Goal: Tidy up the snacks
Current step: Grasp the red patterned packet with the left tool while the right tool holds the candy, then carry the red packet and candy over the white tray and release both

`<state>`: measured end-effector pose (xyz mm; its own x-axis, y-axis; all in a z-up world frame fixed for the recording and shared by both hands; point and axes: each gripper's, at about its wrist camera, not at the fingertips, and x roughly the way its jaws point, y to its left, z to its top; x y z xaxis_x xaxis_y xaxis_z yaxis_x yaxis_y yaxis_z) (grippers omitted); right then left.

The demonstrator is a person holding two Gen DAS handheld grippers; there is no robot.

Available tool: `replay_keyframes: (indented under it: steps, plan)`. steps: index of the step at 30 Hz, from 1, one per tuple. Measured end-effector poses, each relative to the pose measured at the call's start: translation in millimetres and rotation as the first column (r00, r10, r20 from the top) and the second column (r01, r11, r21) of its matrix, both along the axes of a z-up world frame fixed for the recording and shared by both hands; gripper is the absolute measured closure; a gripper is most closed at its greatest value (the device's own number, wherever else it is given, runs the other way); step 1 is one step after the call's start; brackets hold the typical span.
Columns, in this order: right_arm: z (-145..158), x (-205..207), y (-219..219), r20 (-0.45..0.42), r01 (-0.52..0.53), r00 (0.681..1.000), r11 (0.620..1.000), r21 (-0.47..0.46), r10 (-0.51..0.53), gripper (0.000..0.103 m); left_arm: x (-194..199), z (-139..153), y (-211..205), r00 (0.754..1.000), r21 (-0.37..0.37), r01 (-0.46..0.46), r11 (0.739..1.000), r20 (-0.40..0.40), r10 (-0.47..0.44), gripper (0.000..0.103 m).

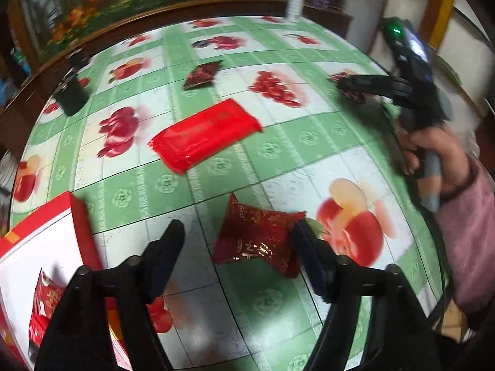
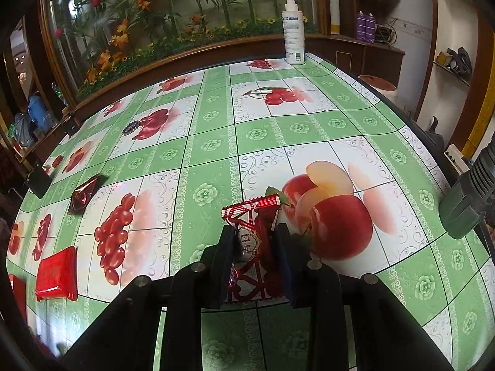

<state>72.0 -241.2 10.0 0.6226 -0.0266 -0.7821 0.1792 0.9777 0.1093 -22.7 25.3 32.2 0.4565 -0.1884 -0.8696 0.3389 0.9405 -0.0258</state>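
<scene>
My left gripper (image 1: 238, 232) is open, low over the table, straddling a dark red snack packet (image 1: 256, 244) that lies flat close to its right finger. A red box (image 1: 77, 225) with a white inside sits at lower left and holds one red packet (image 1: 46, 296). A bright red flat pack (image 1: 204, 133) and a dark packet (image 1: 202, 74) lie farther out. My right gripper (image 2: 256, 231) is shut on a red and white snack packet (image 2: 250, 266), held above the tablecloth. It also shows at the right of the left wrist view as the right gripper (image 1: 345, 85), held by a hand in a pink sleeve.
A white spray bottle (image 2: 294, 31) stands at the table's far edge. A black object (image 2: 38, 182) lies at the left edge and a small dark oval piece (image 2: 130, 128) beyond it. A green and black device (image 2: 464, 213) sits past the table's right rim.
</scene>
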Motion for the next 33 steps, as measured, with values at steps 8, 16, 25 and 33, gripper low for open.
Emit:
replay_keyframes:
  steps: [8,16,25,33]
  plan:
    - [0.1,-0.5,1.6,-0.001,-0.006,1.000,1.000,-0.005,0.006,0.074,3.8,-18.6,-19.6,1.000,0.046,0.007,0.999,-0.004,-0.007,0.037]
    - [2.8,-3.5,2.1,0.003,-0.013,1.000,1.000,0.007,0.013,0.082,-13.4,-11.7,-26.9,0.996,0.036,0.000,0.999,0.084,-0.003,0.064]
    - [0.9,-8.6,13.0,0.016,-0.182,0.983,0.944,0.275,0.184,0.085,-56.7,25.1,-2.7,0.976,0.054,-0.084,0.995,0.208,0.071,0.064]
    - [21.7,-40.6,71.8,0.179,-0.441,0.895,0.754,0.486,0.408,0.086,-82.1,42.0,64.8,0.917,0.043,-0.301,0.953,0.288,0.276,0.064]
